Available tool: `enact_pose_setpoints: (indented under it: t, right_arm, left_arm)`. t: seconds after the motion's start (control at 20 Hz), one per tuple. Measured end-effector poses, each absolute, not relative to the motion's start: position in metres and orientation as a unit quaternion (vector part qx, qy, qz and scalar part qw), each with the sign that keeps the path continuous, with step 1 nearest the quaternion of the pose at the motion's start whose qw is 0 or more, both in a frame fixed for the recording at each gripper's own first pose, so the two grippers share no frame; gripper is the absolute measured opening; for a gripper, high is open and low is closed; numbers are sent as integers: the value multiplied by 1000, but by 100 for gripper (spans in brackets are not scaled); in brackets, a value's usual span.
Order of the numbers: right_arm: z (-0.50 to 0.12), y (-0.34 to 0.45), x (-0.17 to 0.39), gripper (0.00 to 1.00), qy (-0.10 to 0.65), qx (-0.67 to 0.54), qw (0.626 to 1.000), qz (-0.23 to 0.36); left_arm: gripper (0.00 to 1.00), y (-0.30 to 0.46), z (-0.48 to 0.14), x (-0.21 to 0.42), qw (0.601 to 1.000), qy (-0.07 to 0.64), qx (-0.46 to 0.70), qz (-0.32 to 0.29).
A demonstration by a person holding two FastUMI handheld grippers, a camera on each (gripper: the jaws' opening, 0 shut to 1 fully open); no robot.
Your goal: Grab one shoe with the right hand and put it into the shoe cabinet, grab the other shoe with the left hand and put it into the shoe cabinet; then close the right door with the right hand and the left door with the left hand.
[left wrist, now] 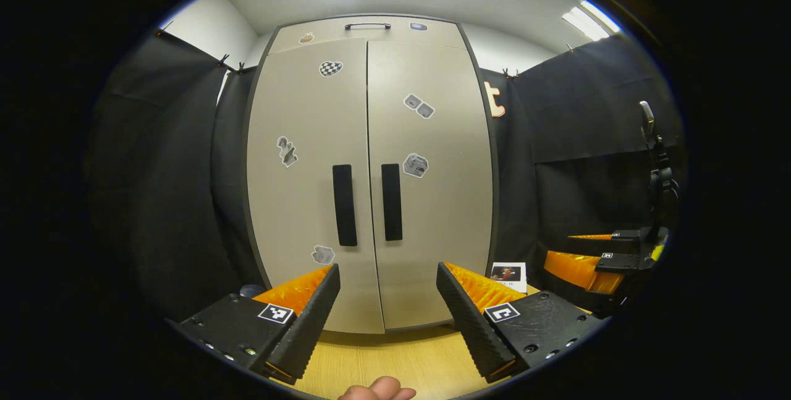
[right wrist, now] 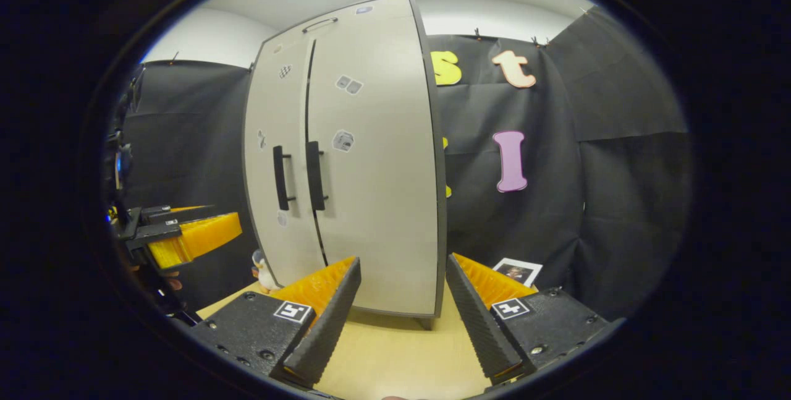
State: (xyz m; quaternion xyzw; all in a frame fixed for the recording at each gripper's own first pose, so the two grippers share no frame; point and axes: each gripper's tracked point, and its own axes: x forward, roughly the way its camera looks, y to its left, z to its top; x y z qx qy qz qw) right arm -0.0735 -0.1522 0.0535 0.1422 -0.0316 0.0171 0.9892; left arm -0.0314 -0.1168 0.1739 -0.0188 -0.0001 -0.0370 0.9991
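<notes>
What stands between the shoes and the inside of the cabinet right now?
Both cabinet doors: the left door and right door look shut, meeting at the middle seam. No shoe is visible, and both the left gripper and right gripper are open and empty.

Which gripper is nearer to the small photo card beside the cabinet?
Right. The right gripper has the photo card just beyond its finger; the left gripper, facing the cabinet doors, sits farther back.

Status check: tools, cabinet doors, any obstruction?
Left tool open, empty. Right tool open, empty. Shoe cabinet doors both shut. Nothing in the way.
</notes>
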Motion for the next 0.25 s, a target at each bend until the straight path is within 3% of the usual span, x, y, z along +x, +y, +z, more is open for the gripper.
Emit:
enact_pose_setpoints:
  t: [0.25]
  right_arm:
    - [48,-141,-64,91,-27,139,990,28]
  left_arm:
    - [96,-106,167,-35,1000,7,-19,-17]
